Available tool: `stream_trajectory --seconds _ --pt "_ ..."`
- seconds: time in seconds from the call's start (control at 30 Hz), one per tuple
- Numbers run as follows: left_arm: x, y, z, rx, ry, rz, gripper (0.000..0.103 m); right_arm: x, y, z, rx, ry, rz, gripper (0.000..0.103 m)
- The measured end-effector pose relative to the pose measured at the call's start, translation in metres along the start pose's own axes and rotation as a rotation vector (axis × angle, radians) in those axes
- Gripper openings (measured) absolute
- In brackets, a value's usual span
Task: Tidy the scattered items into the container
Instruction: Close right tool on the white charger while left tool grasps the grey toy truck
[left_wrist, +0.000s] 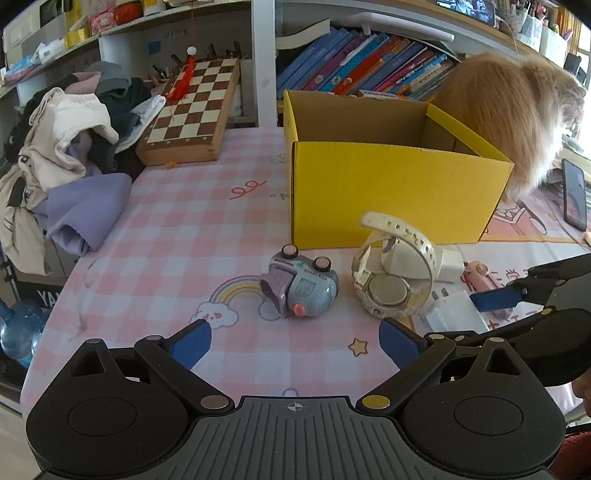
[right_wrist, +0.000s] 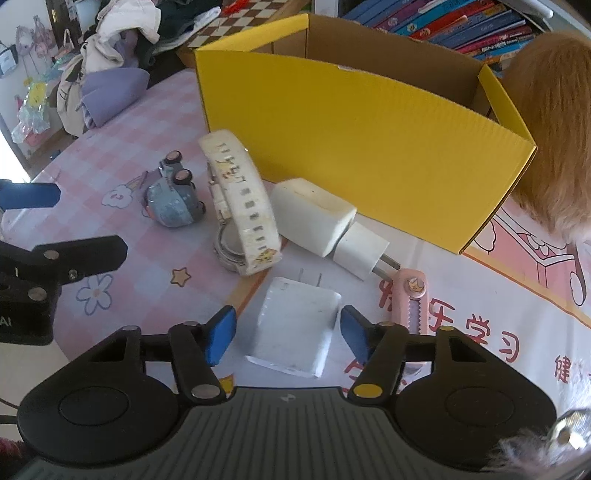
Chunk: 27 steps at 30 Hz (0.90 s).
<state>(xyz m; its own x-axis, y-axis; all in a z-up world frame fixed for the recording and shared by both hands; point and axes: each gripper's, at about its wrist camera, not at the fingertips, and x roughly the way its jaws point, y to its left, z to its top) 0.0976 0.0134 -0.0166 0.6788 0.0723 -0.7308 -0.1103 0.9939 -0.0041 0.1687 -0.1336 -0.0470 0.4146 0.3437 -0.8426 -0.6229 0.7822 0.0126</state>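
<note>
An open yellow cardboard box (left_wrist: 388, 192) stands on the pink checked tablecloth; it also shows in the right wrist view (right_wrist: 351, 122). In front of it lie a small blue-grey toy car (left_wrist: 301, 286) (right_wrist: 173, 199), a white wristwatch (left_wrist: 395, 273) (right_wrist: 243, 206), a white charger with a plug adapter (right_wrist: 325, 225), a flat white charger block (right_wrist: 295, 328) and a pink utility knife (right_wrist: 415, 299). My left gripper (left_wrist: 295, 341) is open, just short of the toy car. My right gripper (right_wrist: 288, 332) is open, its pads either side of the flat white block.
An orange furry cat (left_wrist: 517, 110) stands right behind the box's right end. A chessboard (left_wrist: 192, 110) and a pile of clothes (left_wrist: 66, 155) lie at the back left. A phone (left_wrist: 574, 192) lies at the right. Books fill the shelf behind.
</note>
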Motion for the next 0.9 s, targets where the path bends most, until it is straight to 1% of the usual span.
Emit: stream_trajectory --seconds 0.1,0.13,0.33,0.5,0.57,0.9 --pt "0.007 -0.001 0.004 -0.012 0.003 0.009 0.098 0.003 -0.003 0.002 -0.017 0.009 0.006 0.053" --pt "0.009 -0.001 0.005 -0.018 0.004 0.009 0.096 0.004 -0.004 0.002 -0.024 0.011 0.008 0.05" --pt "0.031 -0.006 0.015 -0.013 0.009 0.017 0.088 0.004 -0.01 0.002 -0.071 0.015 0.019 0.044" --pt "0.049 -0.008 0.021 -0.007 0.02 0.038 0.087 0.0 -0.019 -0.003 -0.074 0.015 0.016 0.044" --pt "0.055 -0.008 0.023 -0.013 0.023 0.04 0.081 -0.001 -0.021 -0.005 -0.076 0.014 0.016 0.044" --pt "0.07 -0.009 0.028 -0.002 0.041 0.046 0.079 -0.003 -0.02 -0.009 -0.08 0.021 0.015 0.045"
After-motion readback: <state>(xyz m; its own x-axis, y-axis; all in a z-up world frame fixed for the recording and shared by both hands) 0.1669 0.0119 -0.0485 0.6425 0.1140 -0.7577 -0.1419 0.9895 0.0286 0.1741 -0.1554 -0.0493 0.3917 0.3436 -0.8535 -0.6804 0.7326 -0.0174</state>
